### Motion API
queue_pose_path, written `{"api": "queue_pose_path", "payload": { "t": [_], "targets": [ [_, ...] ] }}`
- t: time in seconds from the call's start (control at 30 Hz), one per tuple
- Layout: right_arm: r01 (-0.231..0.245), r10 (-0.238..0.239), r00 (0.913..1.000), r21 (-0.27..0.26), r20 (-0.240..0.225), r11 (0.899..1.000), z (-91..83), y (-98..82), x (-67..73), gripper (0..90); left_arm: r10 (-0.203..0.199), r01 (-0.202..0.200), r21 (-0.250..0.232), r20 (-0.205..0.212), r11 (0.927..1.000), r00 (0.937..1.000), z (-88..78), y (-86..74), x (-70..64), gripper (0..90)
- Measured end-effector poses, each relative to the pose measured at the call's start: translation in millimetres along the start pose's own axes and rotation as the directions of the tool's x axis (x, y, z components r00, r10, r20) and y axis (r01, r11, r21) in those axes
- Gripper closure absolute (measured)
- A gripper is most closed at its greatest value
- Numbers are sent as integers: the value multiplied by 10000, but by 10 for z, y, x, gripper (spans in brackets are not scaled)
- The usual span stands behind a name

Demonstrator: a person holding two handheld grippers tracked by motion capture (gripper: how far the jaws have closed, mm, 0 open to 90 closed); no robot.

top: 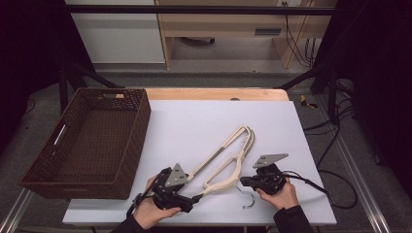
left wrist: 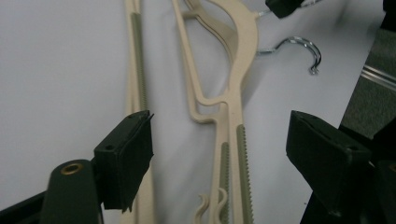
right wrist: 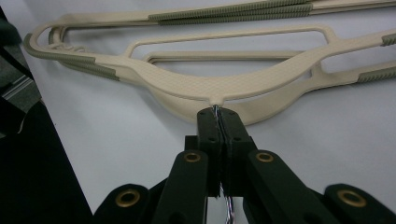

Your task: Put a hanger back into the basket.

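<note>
Your right gripper (right wrist: 218,116) has its jaws clenched on the thin wire neck of a hanger, right where the metal hook (top: 248,199) meets the cream plastic body, while your left gripper (left wrist: 219,154) stands released, its pads wide on either side of the hangers' shoulder ends without touching them. The hangers (top: 228,158) lie flat on the white table sheet (top: 194,121), near its front edge between your two hands, one stacked on the other and slightly fanned. I count two cream hangers, though only one hook shows plainly beside the right gripper. There is one brown wicker basket (top: 138,145), standing at the sheet's left edge and holding nothing that I can see.

You seem to be at the pick-up step, one end secured and the other not. Next, close the left jaws over a shoulder bar, and check whether you pinch one hanger or both before lifting toward the basket.
</note>
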State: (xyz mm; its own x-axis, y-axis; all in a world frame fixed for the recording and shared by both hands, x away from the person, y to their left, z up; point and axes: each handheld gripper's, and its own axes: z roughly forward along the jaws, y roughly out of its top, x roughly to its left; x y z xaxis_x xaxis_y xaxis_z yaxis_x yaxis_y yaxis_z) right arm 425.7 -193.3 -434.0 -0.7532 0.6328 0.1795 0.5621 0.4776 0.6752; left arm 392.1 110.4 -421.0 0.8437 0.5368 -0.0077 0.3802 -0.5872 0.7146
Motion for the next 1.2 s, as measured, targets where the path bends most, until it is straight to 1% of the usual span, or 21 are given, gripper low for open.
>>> {"api": "queue_pose_path", "payload": {
  "t": [0.03,0.1,0.13,0.17,0.23,0.3,0.33,0.37,0.47,0.53,0.6,0.67,0.7,0.73,0.77,0.8,0.87,1.1,1.13,1.17,1.2],
  "targets": [
    [37,-37,10000,14,24,10000,-1,-1,-2,889,86,-88,278,73,9996,9999,54,13,-20,248],
    [42,-42,10000,3,20,10000,-6,0,-2,889,212,-222,610,178,9979,9996,152,34,-64,279],
    [20,-20,10000,14,37,10000,-13,1,0,889,260,-277,773,224,9966,9994,195,45,-83,327],
    [20,-20,10000,14,37,10000,-13,1,0,889,266,-281,894,181,9956,9995,238,53,-103,327],
    [60,-60,10000,18,17,10000,-18,1,-3,890,330,-336,1121,77,9931,9994,310,68,-128,371],
    [40,-40,10000,8,-2,10000,-21,2,-1,890,308,-298,1218,-69,9921,9995,369,77,-144,424],
    [62,-62,10000,22,33,10000,-27,4,-1,889,375,-340,1353,-236,9902,9990,411,83,-156,475],
    [62,-62,10000,22,33,10000,-27,4,-1,889,375,-340,1353,-236,9902,9990,411,83,-156,500],
    [31,-31,10000,28,33,10000,-34,10,4,890,286,-213,1407,-501,9898,9983,457,90,-169,540],
    [12,-12,10000,26,1,10000,-37,23,19,890,252,-123,1471,-864,9890,9959,506,92,-184,589],
    [-4,4,10000,38,50,10000,-39,30,27,890,273,-131,1492,-936,9887,9952,517,91,-190,607],
    [-20,20,10000,-1,-35,10000,-40,45,45,889,340,-166,1558,-1097,9876,9934,524,90,-201,672],
    [-20,20,10000,-1,-35,10000,-40,45,45,889,355,-176,1482,-1190,9888,9923,527,86,-208,672],
    [-49,49,10000,-10,25,10000,-37,50,54,888,389,-213,1564,-1101,9875,9932,509,93,-207,741],
    [-49,49,10000,-10,25,10000,-37,50,54,888,347,-190,1351,-1146,9907,9928,505,92,-217,741],
    [-50,51,10000,-42,28,10000,-37,51,54,888,407,-254,1307,-1163,9911,9924,485,102,-224,776],
    [-49,49,10000,-103,-11,9999,-43,50,48,886,679,-505,1279,-1356,9905,9884,453,112,-240,785],
    [1,-9,9999,-554,-155,9985,-103,60,44,872,704,-581,867,-1468,9945,9867,377,119,-264,790],
    [12,-31,9998,-869,-213,9962,-144,66,38,826,643,-529,900,-1295,9945,9895,343,122,-248,792],
    [12,-31,9998,-869,-213,9962,-144,66,38,826,643,-529,900,-1295,9945,9895,343,122,-248,793],
    [-138,106,9996,-1199,-272,9927,-200,71,29,765,558,-462,822,-1184,9955,9914,330,120,-238,793]
  ]
}}
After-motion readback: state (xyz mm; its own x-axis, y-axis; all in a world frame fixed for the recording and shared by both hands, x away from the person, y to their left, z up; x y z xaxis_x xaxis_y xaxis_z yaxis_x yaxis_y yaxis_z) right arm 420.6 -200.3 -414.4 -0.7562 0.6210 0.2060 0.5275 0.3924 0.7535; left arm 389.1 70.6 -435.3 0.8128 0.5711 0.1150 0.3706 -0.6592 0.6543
